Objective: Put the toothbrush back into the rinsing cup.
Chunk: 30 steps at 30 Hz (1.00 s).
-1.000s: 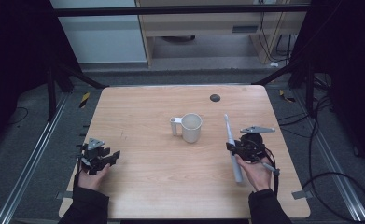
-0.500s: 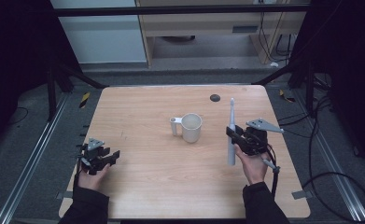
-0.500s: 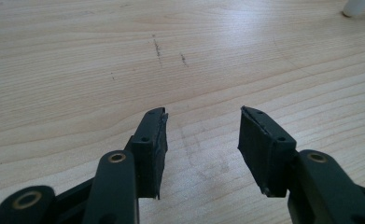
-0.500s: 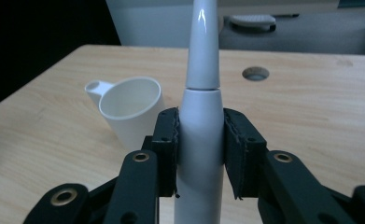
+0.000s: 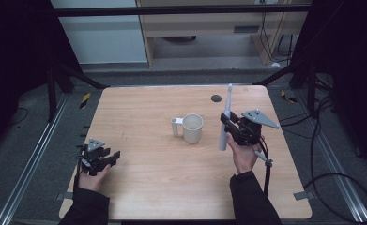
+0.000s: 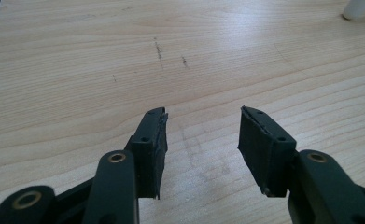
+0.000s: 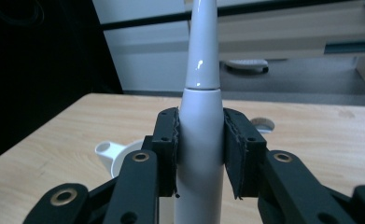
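High view: the right hand-held gripper (image 5: 231, 127) is held above the right half of the wooden counter (image 5: 143, 187), its jaws clamped on the handle of a white electric toothbrush (image 5: 225, 117). The toothbrush stands nearly upright, slightly tilted, its narrow head end pointing to the far side and its thick end toward the near side. A white mug (image 5: 190, 128) with its handle to the left stands on the counter just left of the toothbrush, apart from it. A small dark round mark (image 5: 216, 98) lies on the counter far of the mug. The left hand-held gripper (image 5: 107, 158) rests low at the near left edge of the counter, jaws apart and holding nothing. Left gripper view: the left hand-held gripper (image 6: 202, 133) has its two black jaws spread over bare wood grain, with nothing between them. Right gripper view: the right hand-held gripper (image 7: 200, 140) presses both pads against the toothbrush (image 7: 201, 126) body, the neck rising above the jaws; the mug (image 7: 117, 156) sits behind and to the left, partly hidden.
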### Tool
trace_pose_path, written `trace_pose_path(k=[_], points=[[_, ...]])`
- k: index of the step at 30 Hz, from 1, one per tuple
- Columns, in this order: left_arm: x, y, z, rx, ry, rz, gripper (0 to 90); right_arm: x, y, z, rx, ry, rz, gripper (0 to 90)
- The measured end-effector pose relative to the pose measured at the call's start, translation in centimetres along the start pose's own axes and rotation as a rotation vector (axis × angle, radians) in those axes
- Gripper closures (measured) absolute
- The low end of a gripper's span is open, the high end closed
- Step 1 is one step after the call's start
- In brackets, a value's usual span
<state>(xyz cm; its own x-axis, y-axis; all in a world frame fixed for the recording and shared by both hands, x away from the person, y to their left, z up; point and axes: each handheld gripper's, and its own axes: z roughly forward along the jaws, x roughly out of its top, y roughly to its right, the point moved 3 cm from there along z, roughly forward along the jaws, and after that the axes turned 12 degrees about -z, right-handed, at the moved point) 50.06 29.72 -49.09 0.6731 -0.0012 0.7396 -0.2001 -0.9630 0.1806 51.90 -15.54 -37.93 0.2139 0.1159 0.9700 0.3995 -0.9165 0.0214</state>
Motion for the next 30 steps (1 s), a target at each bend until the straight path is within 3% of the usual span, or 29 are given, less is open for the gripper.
trace_pose_path(k=[11, 30], points=[[0.0, 0.0, 0.0, 0.003, 0.004, 0.002, 50.4, 1.7, -0.6, 0.7, -0.017, 0.084, 0.012, 67.7], [0.1, 0.0, -0.1, 0.006, 0.013, 0.001, 50.2, 3.0, -1.1, 2.1, -0.032, 0.152, 0.03, 67.6]])
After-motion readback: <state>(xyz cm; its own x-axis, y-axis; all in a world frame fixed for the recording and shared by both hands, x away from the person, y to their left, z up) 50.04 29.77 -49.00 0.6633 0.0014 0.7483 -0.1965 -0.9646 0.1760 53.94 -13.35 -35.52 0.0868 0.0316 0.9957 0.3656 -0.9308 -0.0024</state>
